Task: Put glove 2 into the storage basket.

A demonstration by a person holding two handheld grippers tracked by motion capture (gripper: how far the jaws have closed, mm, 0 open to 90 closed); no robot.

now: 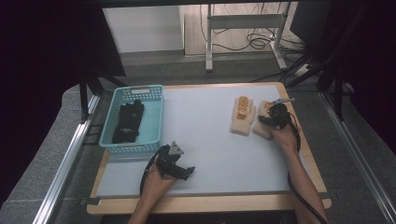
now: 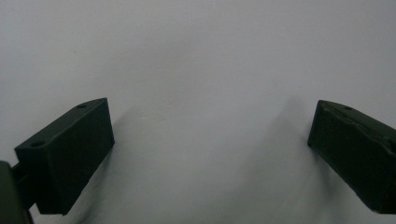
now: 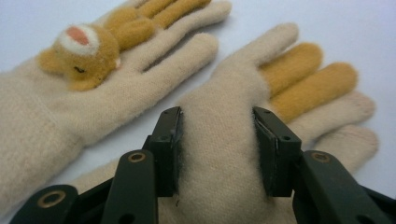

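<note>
Right gripper [image 3: 217,149] clamped on cream knitted glove [image 3: 233,154], table's right side | beside bunny-faced cream glove [image 3: 93,84] | left gripper [image 2: 210,140] jaws apart over bare white tabletop [image 2: 201,56] | high view: black gloves [image 1: 128,121] in turquoise plastic basket [image 1: 156,116]

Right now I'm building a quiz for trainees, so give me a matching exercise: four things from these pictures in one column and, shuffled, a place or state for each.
Things
1. black gloves
2. basket
3. left tool
4. right tool

Places or states
A. jaws wide apart over the bare mat
B. at the table's left side
C. jaws pinching a fold of a beige glove
D. lying inside the basket

Pairs: 1-D, 2-B, 3-A, 4-C
</note>
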